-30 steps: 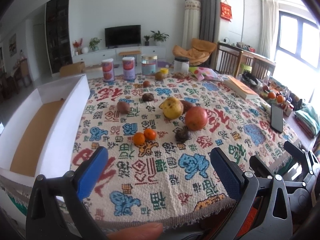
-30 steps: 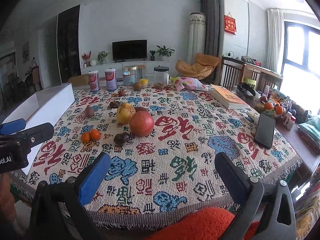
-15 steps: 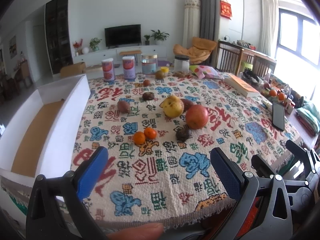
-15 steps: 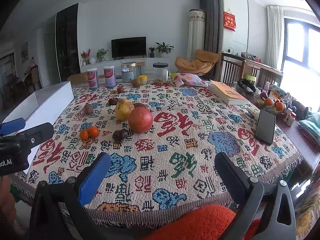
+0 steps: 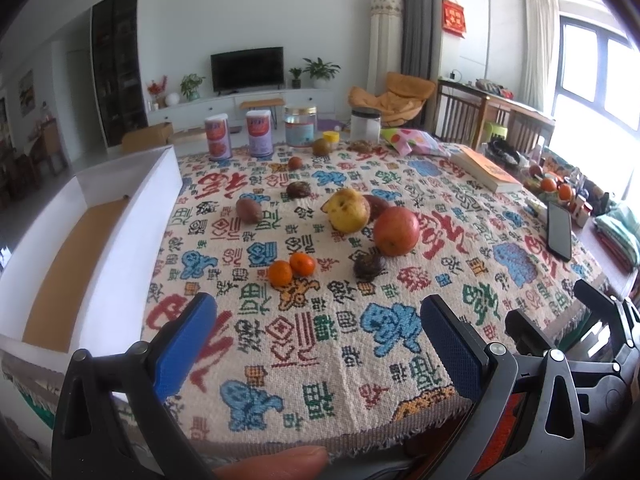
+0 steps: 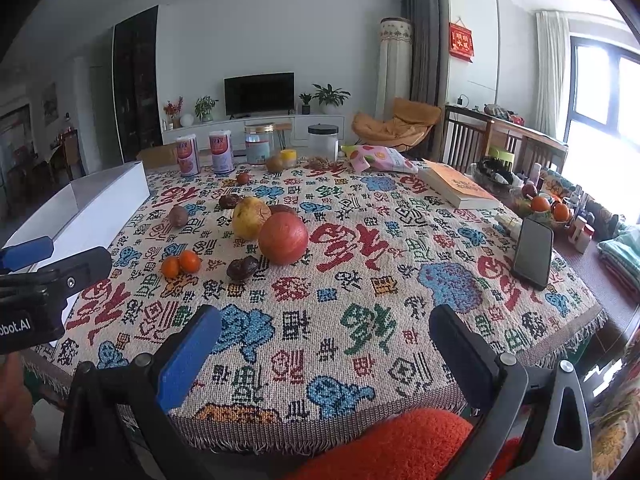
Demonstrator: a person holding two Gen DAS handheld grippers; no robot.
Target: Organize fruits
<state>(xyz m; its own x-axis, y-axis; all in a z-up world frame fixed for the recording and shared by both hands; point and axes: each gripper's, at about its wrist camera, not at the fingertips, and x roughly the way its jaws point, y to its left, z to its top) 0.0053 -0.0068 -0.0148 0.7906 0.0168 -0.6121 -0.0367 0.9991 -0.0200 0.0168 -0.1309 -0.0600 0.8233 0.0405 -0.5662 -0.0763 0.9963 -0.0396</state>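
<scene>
Left wrist view: both hand-held grippers (image 5: 316, 344) (image 6: 326, 350) gape empty before scattered fruit, white box (image 5: 132, 216) alongside.

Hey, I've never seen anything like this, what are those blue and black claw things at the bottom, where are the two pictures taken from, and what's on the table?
No robot here: a person holds a two-finger clamp in each hand. Each picture comes from a fisheye camera on one clamp, looking along its blue-padded fingers. The left gripper and the right gripper are both open and hold nothing. On the patterned woven tablecloth lie a big red apple, a yellow pear, two small orange tangerines and several dark wrinkled fruits. An open white cardboard box stands at the table's left side. A black phone and an orange book lie to the right.
</scene>
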